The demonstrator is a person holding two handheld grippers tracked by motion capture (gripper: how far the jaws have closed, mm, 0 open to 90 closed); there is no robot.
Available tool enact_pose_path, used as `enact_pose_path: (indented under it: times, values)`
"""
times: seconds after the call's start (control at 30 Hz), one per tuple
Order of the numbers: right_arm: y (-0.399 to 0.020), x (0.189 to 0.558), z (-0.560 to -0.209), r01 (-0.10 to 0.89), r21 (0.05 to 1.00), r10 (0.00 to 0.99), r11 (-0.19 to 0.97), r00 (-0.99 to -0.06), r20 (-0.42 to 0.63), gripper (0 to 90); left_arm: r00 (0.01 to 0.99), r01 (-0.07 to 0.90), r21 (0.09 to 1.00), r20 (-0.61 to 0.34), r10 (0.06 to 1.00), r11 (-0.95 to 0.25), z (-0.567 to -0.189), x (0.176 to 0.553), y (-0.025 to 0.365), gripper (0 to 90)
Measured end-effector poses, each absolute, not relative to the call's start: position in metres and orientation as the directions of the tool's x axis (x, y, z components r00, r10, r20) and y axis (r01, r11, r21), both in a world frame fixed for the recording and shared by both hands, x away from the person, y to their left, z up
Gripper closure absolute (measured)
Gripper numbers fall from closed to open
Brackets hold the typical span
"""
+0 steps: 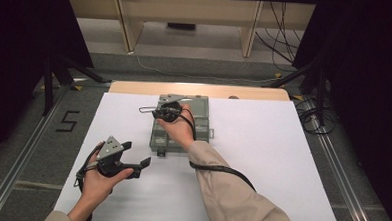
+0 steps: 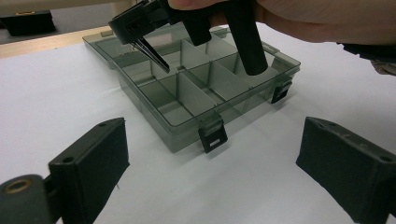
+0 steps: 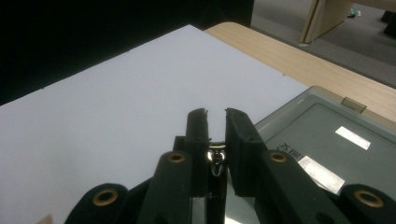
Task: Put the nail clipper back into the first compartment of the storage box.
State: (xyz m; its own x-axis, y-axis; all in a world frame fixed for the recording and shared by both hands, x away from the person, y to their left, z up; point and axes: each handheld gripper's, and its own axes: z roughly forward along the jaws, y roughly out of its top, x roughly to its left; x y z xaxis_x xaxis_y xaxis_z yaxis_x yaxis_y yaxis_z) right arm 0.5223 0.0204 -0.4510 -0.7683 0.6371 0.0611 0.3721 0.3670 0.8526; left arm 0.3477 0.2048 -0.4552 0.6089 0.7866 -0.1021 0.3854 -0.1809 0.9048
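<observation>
A smoky grey compartment box (image 1: 203, 122) lies open in the middle of the white board, its dividers (image 2: 191, 91) and two black latches showing in the left gripper view. My right gripper (image 1: 160, 112) hovers over the box's far left part, shut on a thin metal clip (image 1: 145, 110) whose wire loop sticks out to the left. Between its nearly closed jaws (image 3: 216, 114) a small silvery piece (image 3: 216, 158) is pinched. That gripper (image 2: 140, 25) also hangs above the compartments with the dark clip (image 2: 152, 53) pointing down. My left gripper (image 1: 136, 154) rests near the front left, open and empty, jaws wide apart (image 2: 215, 140).
The white board (image 1: 262, 158) covers a wooden table whose far edge (image 1: 200, 89) shows behind the box. The box's flat lid (image 3: 327, 121) carries white labels. A floor mark "5" (image 1: 67, 121) sits at the left, and cables (image 1: 316, 118) lie at the right.
</observation>
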Motion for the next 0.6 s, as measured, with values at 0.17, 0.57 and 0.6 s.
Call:
enact_pose_path:
  times: [0.17, 0.57, 0.6]
  values:
    - [0.018, 0.524, -0.452, 0.381, 0.844, 0.643, 0.377, -0.764, 0.058, 72.6, 0.613, 0.381, 0.905, -0.094, 0.785, -0.189, -0.455, 0.348, 0.205, 7.9]
    - [-0.005, 0.519, -0.437, 0.366, 0.862, 0.651, 0.35, -0.757, 0.057, 47.7, 0.608, 0.385, 0.905, -0.102, 0.787, -0.18, -0.456, 0.348, 0.205, 7.9]
    - [-0.009, 0.518, -0.435, 0.36, 0.866, 0.65, 0.348, -0.758, 0.053, 45.8, 0.609, 0.383, 0.905, -0.097, 0.787, -0.185, -0.456, 0.348, 0.205, 7.9]
